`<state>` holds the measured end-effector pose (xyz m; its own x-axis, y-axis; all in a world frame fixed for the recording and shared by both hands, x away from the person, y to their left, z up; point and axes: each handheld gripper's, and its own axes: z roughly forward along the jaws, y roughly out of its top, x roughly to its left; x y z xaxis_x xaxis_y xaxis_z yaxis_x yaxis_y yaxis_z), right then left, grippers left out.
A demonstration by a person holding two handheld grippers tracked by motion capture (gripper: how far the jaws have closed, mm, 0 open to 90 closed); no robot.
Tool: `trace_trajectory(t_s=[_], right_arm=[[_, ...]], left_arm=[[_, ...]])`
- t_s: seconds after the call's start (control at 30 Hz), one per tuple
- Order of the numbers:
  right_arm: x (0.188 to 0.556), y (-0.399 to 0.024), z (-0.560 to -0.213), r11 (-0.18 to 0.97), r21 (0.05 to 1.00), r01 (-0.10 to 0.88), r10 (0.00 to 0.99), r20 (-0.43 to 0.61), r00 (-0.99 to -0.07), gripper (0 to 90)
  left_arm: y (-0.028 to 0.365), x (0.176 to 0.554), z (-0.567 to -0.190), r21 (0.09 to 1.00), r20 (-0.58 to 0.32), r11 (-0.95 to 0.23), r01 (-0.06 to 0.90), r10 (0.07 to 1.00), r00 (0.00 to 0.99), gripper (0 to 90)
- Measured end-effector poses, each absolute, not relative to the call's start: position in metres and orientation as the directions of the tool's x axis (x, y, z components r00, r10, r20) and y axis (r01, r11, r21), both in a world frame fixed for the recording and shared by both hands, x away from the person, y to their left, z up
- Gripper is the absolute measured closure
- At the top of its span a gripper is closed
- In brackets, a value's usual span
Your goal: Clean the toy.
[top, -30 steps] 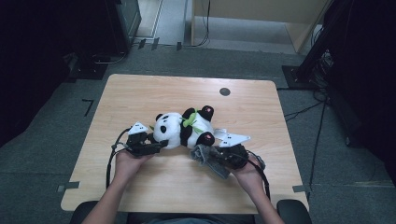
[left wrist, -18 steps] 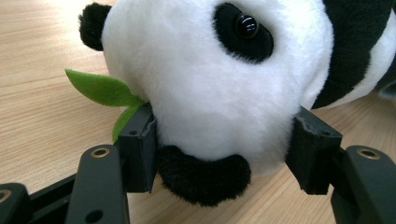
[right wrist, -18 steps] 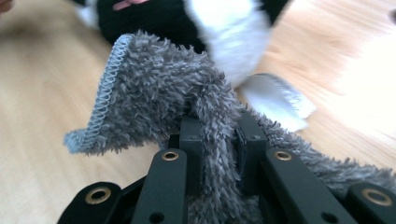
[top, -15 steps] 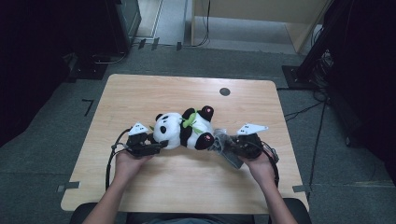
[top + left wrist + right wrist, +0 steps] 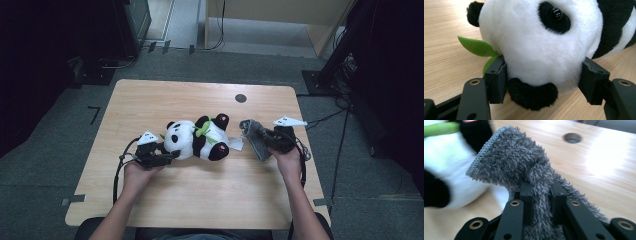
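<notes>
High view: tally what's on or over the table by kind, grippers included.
Plush panda: 1
Grey fuzzy cloth: 1
Grippers: 2, left gripper around the panda's head, right gripper shut on the cloth
Total: 4

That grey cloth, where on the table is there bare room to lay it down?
Bare wood lies along the far edge around the dark hole, and across the near strip between the two forearms. The middle is crowded: panda, left gripper at its head, right gripper holding the grey cloth.
</notes>
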<state>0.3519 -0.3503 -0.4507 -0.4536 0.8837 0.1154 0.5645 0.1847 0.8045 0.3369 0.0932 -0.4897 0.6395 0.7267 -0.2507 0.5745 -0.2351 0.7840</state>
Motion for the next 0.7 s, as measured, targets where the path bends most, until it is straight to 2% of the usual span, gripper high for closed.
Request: trace_trajectory(t_s=[0.23, 0.43, 0.53, 0.7], right_arm=[[0.374, -0.370, -0.464, 0.138, 0.815, 0.562, 0.929, 0.091, -0.360, 76.6], [0.385, -0.374, -0.490, 0.116, 0.784, 0.609, 0.938, 0.115, -0.327, 74.7], [0.387, -0.375, -0.493, 0.123, 0.787, 0.604, 0.937, 0.108, -0.331, 69.0], [0.387, -0.377, -0.492, 0.103, 0.804, 0.586, 0.927, 0.135, -0.350, 52.2]], left_arm=[[0.093, 0.337, -0.490, 0.788, -0.238, -0.243, 0.565, 0.726, 0.645, 33.1], [0.094, 0.338, -0.491, 0.789, -0.235, -0.247, 0.562, 0.725, 0.647, 31.7], [0.094, 0.338, -0.491, 0.789, -0.230, -0.252, 0.560, 0.724, 0.650, 30.5], [0.094, 0.339, -0.491, 0.788, -0.244, -0.240, 0.567, 0.725, 0.644, 26.1]])
